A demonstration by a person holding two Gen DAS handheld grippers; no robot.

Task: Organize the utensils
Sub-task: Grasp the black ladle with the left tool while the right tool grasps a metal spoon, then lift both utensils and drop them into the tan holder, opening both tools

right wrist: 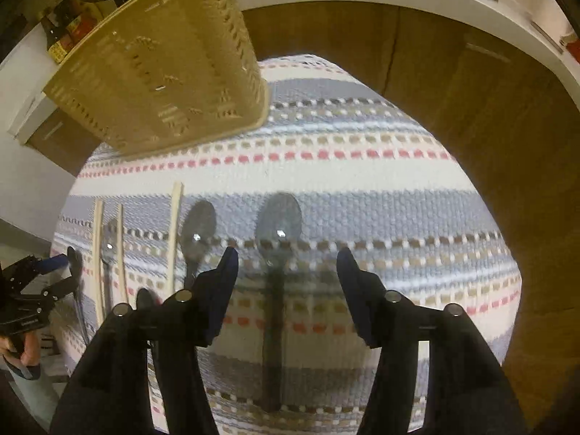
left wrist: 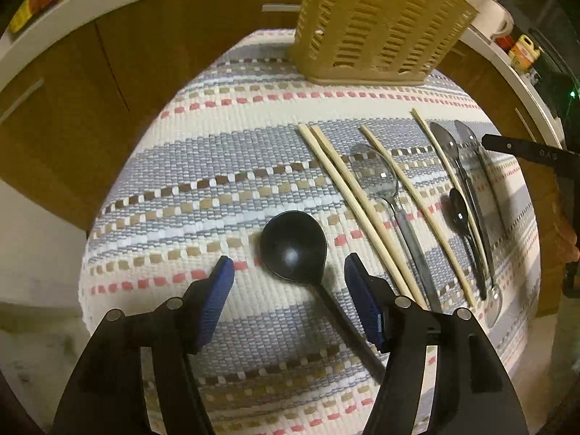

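I count 4 chopsticks (left wrist: 357, 206), 4 spoons (left wrist: 377, 177), 1 black ladle (left wrist: 293, 246) at 6 o'clock, and 1 slotted holder (left wrist: 377, 25) at 12 o'clock.

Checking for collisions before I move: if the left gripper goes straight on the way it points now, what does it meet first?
Most likely the black ladle. Its bowl lies on the striped cloth between and just ahead of the open left gripper, and its handle runs back under the right-hand finger. How high the gripper is above it is unclear.

Warm dim light, fisheye-warped, right view blurred
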